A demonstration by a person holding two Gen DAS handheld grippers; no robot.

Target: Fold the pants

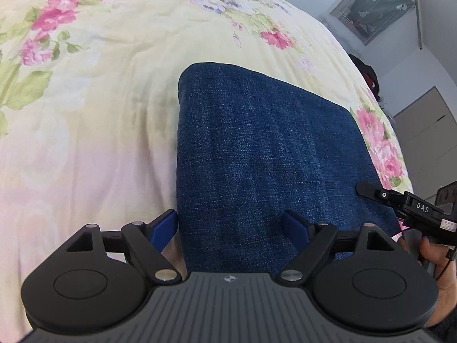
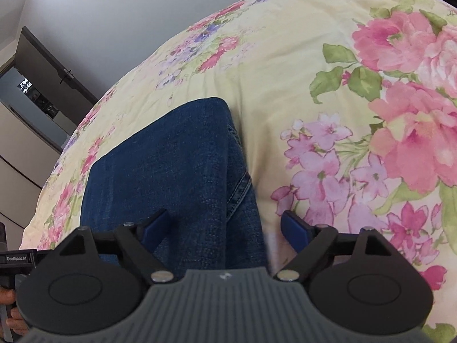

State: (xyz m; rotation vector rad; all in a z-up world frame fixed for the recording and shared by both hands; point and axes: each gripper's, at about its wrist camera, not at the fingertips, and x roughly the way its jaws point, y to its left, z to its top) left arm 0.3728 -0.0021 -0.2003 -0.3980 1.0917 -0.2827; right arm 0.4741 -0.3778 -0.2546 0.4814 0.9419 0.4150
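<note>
I see my left tongs (image 1: 230, 225) spread wide and released, straddling the near left edge of the folded pants (image 1: 265, 154), which lie flat on the flowered bedspread (image 1: 94, 108). My right tongs (image 2: 225, 225) are spread just as wide, grasping nothing, over the pants' near right edge, one blue pad (image 2: 294, 225) above the bedspread.

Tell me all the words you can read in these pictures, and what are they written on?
"DAS": white letters on the black body of the right gripper, seen from the left wrist camera.
"GenRobot.AI": white letters on the black body of the left gripper's handle part, at the left edge of the right wrist view.
A small white sticker on the right gripper: too small to read.
The jeans and the flowered bedspread show no words.
</note>
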